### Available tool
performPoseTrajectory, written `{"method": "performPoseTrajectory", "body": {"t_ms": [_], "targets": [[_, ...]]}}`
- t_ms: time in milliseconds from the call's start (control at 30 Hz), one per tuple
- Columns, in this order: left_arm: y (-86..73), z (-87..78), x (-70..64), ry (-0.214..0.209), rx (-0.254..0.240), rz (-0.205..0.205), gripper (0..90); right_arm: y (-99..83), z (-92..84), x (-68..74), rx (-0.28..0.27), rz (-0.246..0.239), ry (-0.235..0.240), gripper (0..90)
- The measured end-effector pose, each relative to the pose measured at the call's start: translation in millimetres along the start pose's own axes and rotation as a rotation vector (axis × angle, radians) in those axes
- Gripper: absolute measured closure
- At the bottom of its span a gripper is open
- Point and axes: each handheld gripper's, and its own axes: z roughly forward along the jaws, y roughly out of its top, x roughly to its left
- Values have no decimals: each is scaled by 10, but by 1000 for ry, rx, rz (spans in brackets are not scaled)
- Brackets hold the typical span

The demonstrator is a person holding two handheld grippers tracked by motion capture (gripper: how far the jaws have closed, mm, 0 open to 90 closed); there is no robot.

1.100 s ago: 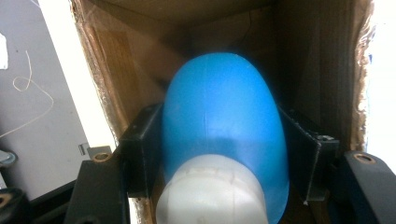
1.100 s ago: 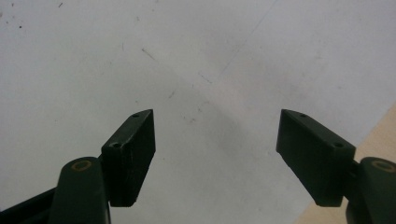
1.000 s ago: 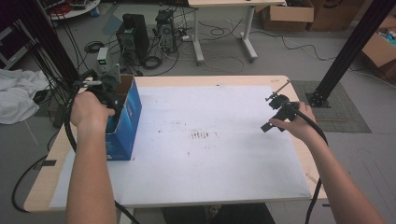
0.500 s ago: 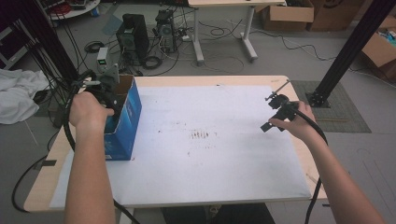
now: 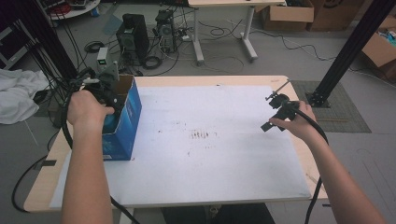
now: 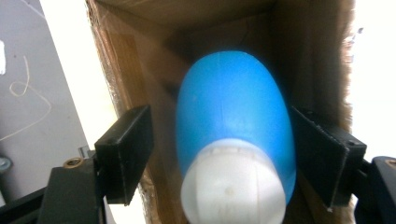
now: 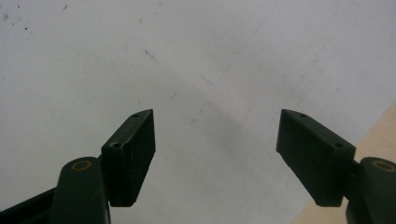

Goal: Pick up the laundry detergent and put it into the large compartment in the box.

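- Hovering left gripper (image 6: pixel 219 154) over the blue box (image 5: pixel 123 126) at 9 o'clock on the table (image 5: pixel 210 186), jaws just opening, no longer pressing the blue bottle (image 6: pixel 233 140) standing inside.
- Holding right gripper (image 7: pixel 215 154) at 3 o'clock, jaws spread, grasping nothing.

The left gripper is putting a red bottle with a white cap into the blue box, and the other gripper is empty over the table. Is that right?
Not quite: the bottle is blue, not red, as the left gripper view shows. It has a white cap and sits in the blue box, between the left gripper's just-opened jaws. The right gripper is empty over the table.
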Motion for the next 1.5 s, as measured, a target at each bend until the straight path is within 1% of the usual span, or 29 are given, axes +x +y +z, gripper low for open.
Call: {"method": "performPoseTrajectory", "body": {"t_ms": [100, 167, 233, 367, 467, 500, 533, 600, 633, 667, 767, 800, 833, 867, 1000, 1033, 1067, 1100, 1133, 1167, 1200, 1233, 1267, 1333, 1367, 1400, 1433, 1467, 1500], "targets": [[-19, -106, 10, -2, -14, 1, 222, 9, 1, 5, -1, -3, 1, 284], [-36, -196, 2, 7, -32, 10, 213, 15, -4, 20, 1, 0, 5, 284], [-52, -301, -13, 10, -47, 21, 200, 24, -15, 23, -2, -9, 2, 283], [-85, -495, -90, 25, -84, 58, 183, 43, -38, 47, -5, -10, 7, 283], [-111, -602, -186, 11, -114, 93, 175, 54, -54, 59, -7, -14, 8, 282], [-111, -602, -186, 11, -114, 93, 172, 54, -54, 59, -7, -14, 8, 282], [-118, -644, -274, 0, -131, 121, 166, 64, -67, 75, -10, -17, 10, 281], [-116, -673, -374, -7, -146, 155, 159, 71, -75, 90, -7, -22, 10, 279], [-116, -673, -374, -7, -146, 155, 159, 71, -75, 90, -7, -22, 10, 279], [-108, -693, -487, -11, -162, 185, 159, 78, -95, 103, -7, -26, 9, 279], [-96, -721, -663, -24, -191, 227, 158, 80, -119, 106, -9, -29, 8, 278], [-96, -721, -663, -24, -191, 227, 159, 79, -128, 114, -8, -24, 8, 278], [-93, -724, -724, -33, -197, 244, 159, 79, -128, 114, -8, -24, 8, 278], [-89, -712, -852, -52, -209, 276, 158, 79, -142, 119, -12, -33, 8, 276], [-73, -639, -1106, -74, -222, 333, 158, 78, -158, 133, -13, -32, 9, 277], [-73, -639, -1106, -74, -222, 333, 158, 78, -158, 133, -13, -32, 9, 277], [-66, -577, -1224, -94, -223, 359, 158, 75, -165, 140, -13, -33, 9, 276], [-66, -577, -1224, -94, -223, 359, 158, 75, -165, 140, -13, -33, 9, 276], [-63, -545, -1276, -98, -222, 377, 158, 74, -168, 143, -12, -33, 8, 276], [-61, -466, -1384, -111, -221, 396, 157, 72, -176, 142, -12, -34, 7, 276], [-62, -423, -1436, -112, -216, 409, 157, 71, -177, 141, -13, -31, 8, 276], [-62, -423, -1436, -112, -216, 409, 158, 71, -177, 141, -13, -31, 8, 276], [-62, -334, -1531, -125, -210, 432, 158, 68, -180, 138, -13, -31, 7, 276], [-61, -254, -1611, -136, -205, 447, 157, 64, -180, 141, -11, -26, 7, 276], [-61, -254, -1611, -136, -205, 447, 157, 64, -180, 141, -11, -26, 7, 276], [-58, -186, -1673, -146, -201, 459, 157, 61, -178, 143, -9, -27, 7, 276], [-58, -186, -1673, -146, -201, 459, 157, 59, -176, 141, -9, -29, 6, 276], [-58, -125, -1728, -150, -196, 465, 157, 57, -177, 143, -9, -27, 6, 275], [-58, -125, -1728, -150, -196, 465, 157, 55, -177, 141, -12, -28, 6, 275]]}}
